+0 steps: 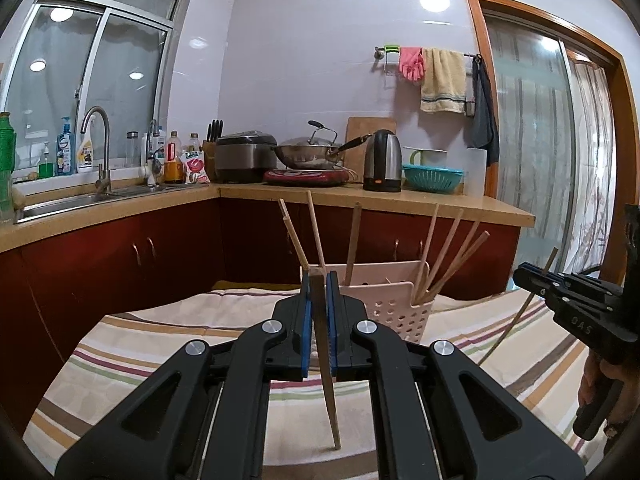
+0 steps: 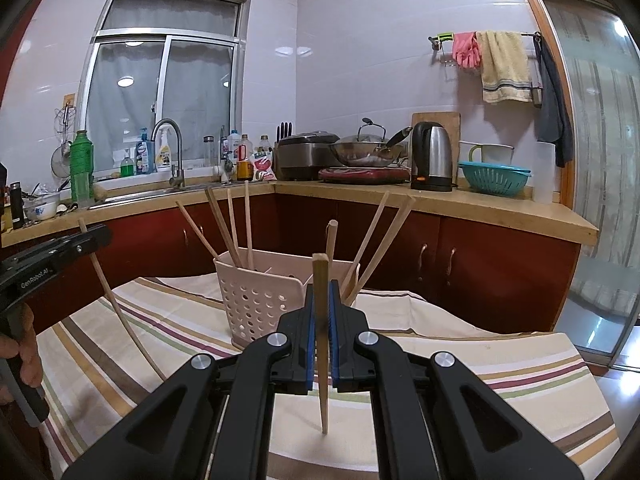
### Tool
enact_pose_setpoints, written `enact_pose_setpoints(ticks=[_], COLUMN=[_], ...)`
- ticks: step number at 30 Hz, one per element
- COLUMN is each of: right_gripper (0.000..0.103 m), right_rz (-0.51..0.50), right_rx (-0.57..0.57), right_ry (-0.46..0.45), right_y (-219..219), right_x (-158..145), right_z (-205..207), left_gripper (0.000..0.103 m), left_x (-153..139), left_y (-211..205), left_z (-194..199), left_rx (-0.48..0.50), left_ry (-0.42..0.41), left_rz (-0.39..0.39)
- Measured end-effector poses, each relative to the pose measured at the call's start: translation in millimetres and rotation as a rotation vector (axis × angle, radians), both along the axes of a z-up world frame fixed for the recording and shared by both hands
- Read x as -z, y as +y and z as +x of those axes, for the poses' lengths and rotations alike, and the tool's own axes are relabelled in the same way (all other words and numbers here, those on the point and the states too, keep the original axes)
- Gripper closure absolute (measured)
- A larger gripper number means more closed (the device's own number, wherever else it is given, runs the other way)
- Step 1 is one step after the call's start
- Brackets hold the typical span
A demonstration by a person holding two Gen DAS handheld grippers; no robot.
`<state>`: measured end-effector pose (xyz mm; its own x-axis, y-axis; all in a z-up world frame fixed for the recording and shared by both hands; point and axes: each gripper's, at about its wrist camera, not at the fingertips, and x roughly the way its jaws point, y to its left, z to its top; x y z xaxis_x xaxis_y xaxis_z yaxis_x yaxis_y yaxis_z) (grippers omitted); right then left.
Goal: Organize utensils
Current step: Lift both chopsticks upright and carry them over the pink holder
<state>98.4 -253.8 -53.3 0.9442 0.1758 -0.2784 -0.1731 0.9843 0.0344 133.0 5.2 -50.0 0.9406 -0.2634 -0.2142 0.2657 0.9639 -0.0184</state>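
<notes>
A pale pink perforated utensil holder (image 1: 394, 304) (image 2: 260, 300) stands on the striped tablecloth (image 1: 160, 340) (image 2: 500, 360) with several wooden chopsticks (image 1: 444, 256) (image 2: 234, 224) leaning in it. My left gripper (image 1: 319, 284) is shut on one upright wooden chopstick (image 1: 328, 392), just short of the holder. My right gripper (image 2: 320, 292) is shut on another upright wooden chopstick (image 2: 320, 280), also just before the holder. Each gripper shows in the other's view, the right one (image 1: 532, 276) at the right edge, the left one (image 2: 90, 236) at the left edge, each gripping its chopstick.
Behind the table runs an L-shaped kitchen counter (image 1: 440, 200) with a sink (image 1: 80, 200), bottles, rice cooker (image 1: 244, 156), wok (image 1: 308, 152), kettle (image 1: 384, 160) and teal colander (image 1: 432, 178). Red cabinets lie below. A glass sliding door (image 2: 600, 160) is at the right.
</notes>
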Motion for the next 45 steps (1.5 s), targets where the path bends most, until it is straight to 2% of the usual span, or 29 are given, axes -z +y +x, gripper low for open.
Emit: enact_pose_setpoints(ticks=[5, 9, 20, 29, 45], right_gripper=[0.097, 0.097, 0.097, 0.097, 0.097], right_rz=[0.003, 0.021, 0.067, 0.066, 0.116], right_rx=[-0.002, -0.004, -0.019, -0.026, -0.070], right_ry=[0.004, 0.013, 0.002, -0.072, -0.205], right_y=[0.2, -1.9, -7.9, -9.3, -8.4], right_x=[-0.7, -4.2, -26.9, -62.5, -120.6], right_z=[1.2, 8.1, 10.7, 8.1, 32.4], left_gripper=[0.097, 0.097, 0.097, 0.097, 0.097], left_x=[-1.6, -6.4, -37.2, -78.7, -134.9], left_y=[2.1, -2.8, -9.2, -18.3, -20.9], left_z=[8.0, 8.7, 13.3, 11.5, 31.4], left_rx=[0.018, 0.036, 0.084, 0.087, 0.068], left_ry=[0.009, -0.007, -0.039, -0.148, -0.304], left_rz=[-0.020, -0.008, -0.041, -0.013, -0.029])
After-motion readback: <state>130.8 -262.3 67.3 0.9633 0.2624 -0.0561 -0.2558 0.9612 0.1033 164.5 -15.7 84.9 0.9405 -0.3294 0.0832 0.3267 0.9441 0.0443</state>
